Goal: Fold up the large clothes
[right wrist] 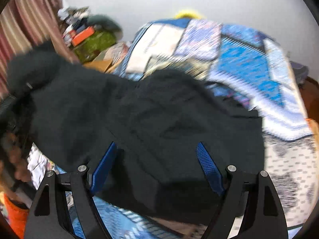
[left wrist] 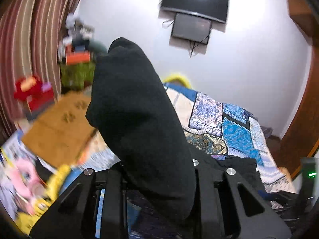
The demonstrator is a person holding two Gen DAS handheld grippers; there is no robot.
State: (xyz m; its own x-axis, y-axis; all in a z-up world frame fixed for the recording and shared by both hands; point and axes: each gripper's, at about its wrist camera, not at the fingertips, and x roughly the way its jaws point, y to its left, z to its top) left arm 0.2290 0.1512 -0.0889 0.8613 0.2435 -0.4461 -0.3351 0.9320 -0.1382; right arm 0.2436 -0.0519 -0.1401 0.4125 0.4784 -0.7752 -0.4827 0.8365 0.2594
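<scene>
Black fleece-like cloth: one large garment (right wrist: 139, 119), spread across the patchwork bedspread (right wrist: 249, 73) of the bed, with one part lifted toward 10 o'clock in the right wrist view. Pinched in the left tool (left wrist: 157, 179), fingers pressed together on a fold that stands up toward 12 o'clock, hiding the tips. Right tool (right wrist: 157, 167) spread wide, blue pads (right wrist: 209, 167) hanging over the cloth's near edge at 6 o'clock, gripping nothing.

Risks from here: a thin pinch on thick, slack cloth, so possible slipping out of the left tool mid-lift; only one corner raised, so likely bunching or a crooked fold unless the right tool catches the matching edge; possible dragging of the bedspread along with the garment.

Counted: one garment, two tools, two dark screens (left wrist: 195, 2) on the wall, one brown mat (left wrist: 59, 125) at 9 o'clock, perhaps cardboard, too blurred to say.
</scene>
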